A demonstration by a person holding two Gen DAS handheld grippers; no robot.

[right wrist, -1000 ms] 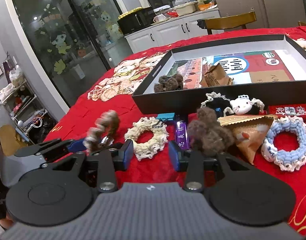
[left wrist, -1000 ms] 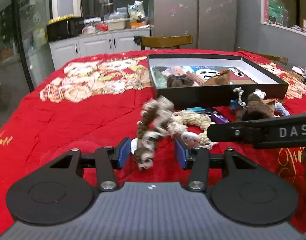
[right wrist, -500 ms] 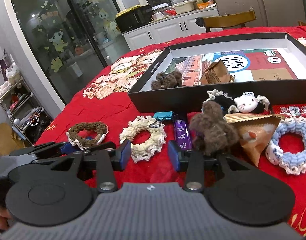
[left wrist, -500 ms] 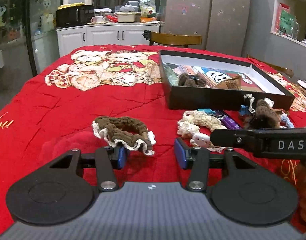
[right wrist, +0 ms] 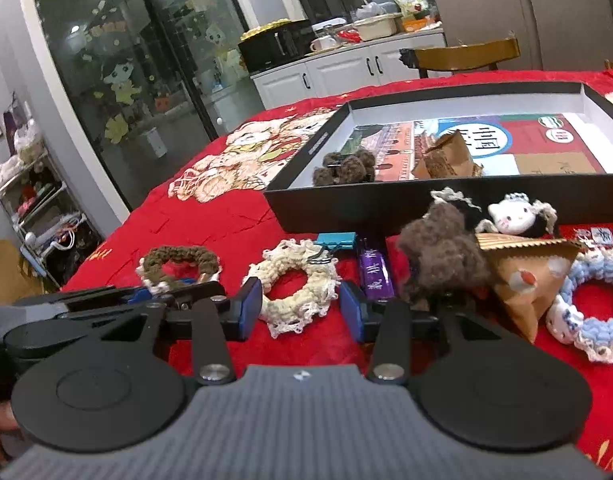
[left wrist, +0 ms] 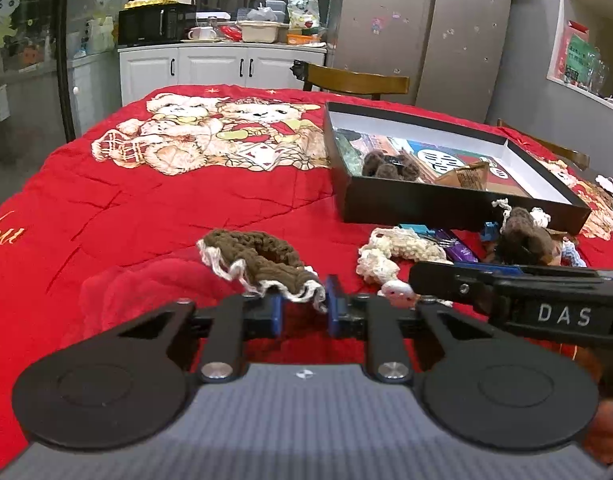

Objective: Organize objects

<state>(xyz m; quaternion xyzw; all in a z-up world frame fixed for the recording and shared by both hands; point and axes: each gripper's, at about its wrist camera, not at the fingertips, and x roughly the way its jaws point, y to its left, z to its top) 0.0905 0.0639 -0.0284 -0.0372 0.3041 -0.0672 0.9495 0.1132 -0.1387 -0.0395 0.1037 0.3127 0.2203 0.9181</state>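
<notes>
left hand-held gripper nipping brown scrunchie edge, right hand-held gripper closing (nothing gripped), bare red cloth leftward

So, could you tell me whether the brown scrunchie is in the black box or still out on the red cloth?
Out: the brown scrunchie lies on the red cloth, left of the black box.

Grey walls, white cabinets under a cluttered counter, a steel fridge, a wooden chair, dark glass doors.
</notes>
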